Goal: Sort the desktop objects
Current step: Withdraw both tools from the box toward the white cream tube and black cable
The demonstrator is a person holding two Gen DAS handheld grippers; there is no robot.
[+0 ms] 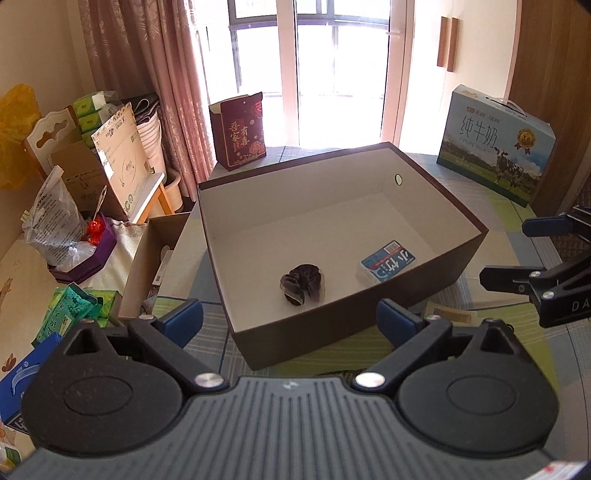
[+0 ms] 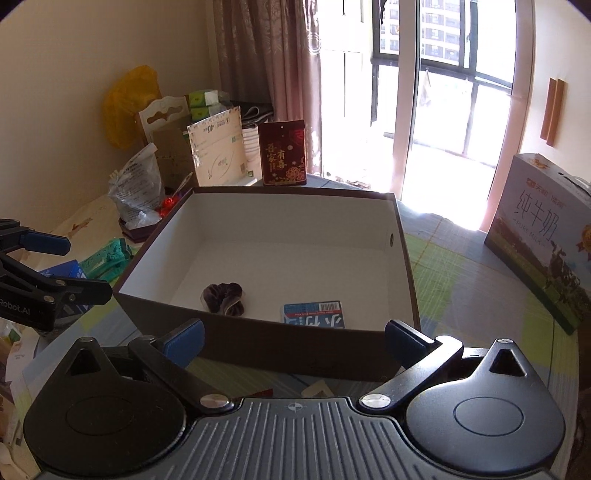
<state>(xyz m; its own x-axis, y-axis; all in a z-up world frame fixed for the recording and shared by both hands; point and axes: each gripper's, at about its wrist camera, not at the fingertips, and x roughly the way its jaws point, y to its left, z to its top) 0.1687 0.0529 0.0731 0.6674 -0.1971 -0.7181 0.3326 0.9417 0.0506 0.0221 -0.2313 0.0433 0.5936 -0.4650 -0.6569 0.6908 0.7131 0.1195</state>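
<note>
**Bright room, sunny glass door, cluttered corner**

Big glass door (image 1: 332, 74) straight ahead with sun pouring through, pretty blown out. Through it in the right wrist view you can see apartment blocks (image 2: 439, 29) outside. Pinkish patterned curtain (image 1: 147, 74) hangs on the left of the door, next to a cream wall (image 2: 74, 55). Wooden panel (image 1: 546, 66) on the right side. The tabletop has a green and blue checked cloth (image 1: 498, 206). The left corner is a pile of cardboard boxes (image 1: 110, 158), a yellow bag (image 2: 125, 99) and a white chair back (image 1: 48, 133).
</note>
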